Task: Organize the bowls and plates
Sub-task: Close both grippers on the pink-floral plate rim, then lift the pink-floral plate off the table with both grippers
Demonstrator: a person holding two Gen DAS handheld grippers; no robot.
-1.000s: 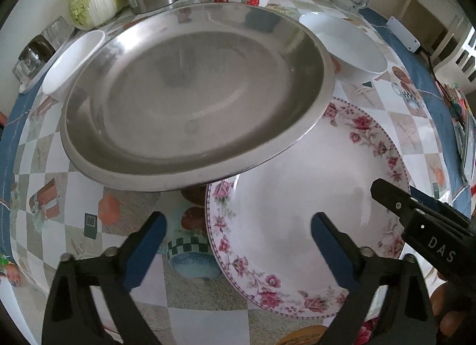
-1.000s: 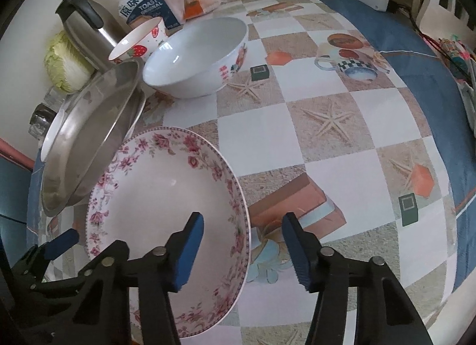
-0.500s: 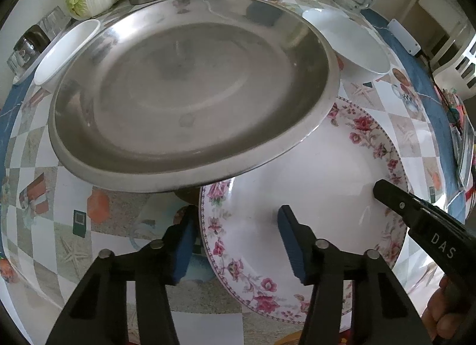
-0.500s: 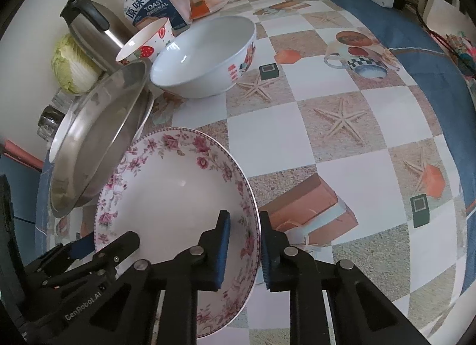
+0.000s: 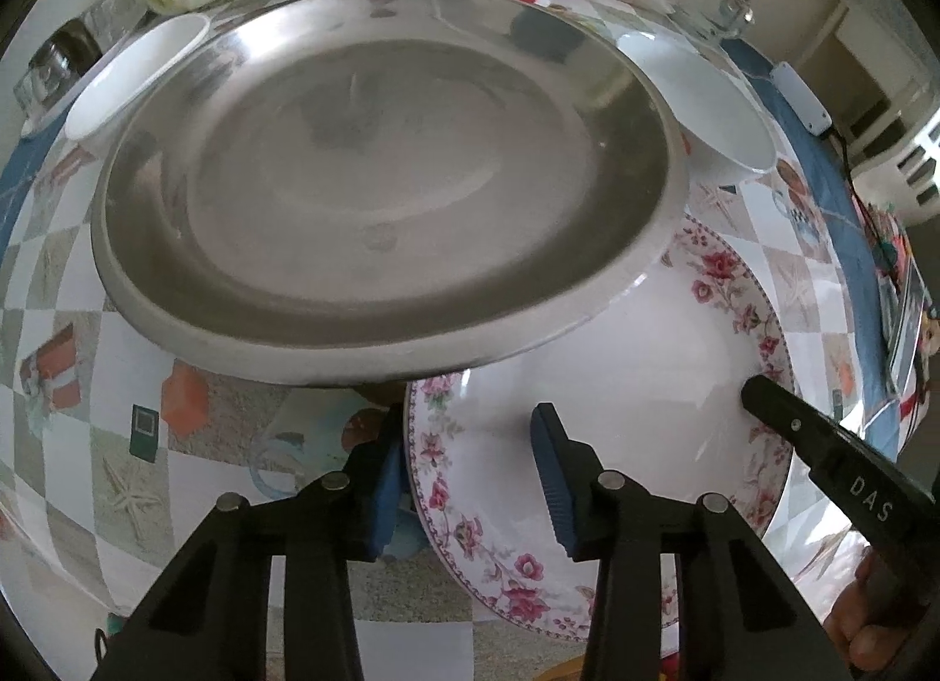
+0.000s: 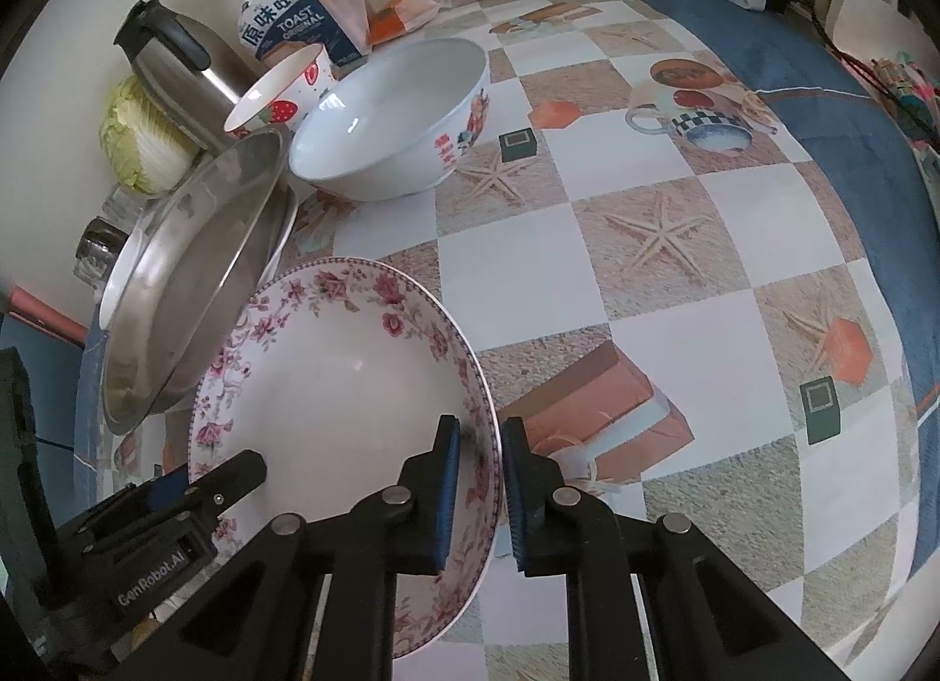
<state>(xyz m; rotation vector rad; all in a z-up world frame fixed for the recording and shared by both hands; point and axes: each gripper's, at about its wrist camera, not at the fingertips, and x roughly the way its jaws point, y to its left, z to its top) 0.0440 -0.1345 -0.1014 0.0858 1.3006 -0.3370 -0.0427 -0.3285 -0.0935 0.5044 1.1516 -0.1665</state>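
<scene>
Floral plate [image 6: 352, 387] on checked tablecloth [image 6: 587, 269], far edge tucked under steel pan [image 5: 382, 181] at its 11 o'clock. Right gripper [image 6: 477, 490] clamped on plate's 4 o'clock rim, jaws closing. Left gripper [image 5: 467, 481] straddles 8 o'clock rim, closing, pads not visibly pressing. White bowl [image 6: 393, 117] at 12.

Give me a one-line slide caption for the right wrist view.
Right tongs closing on the floral plate's rim, steel dish propped behind it.
</scene>
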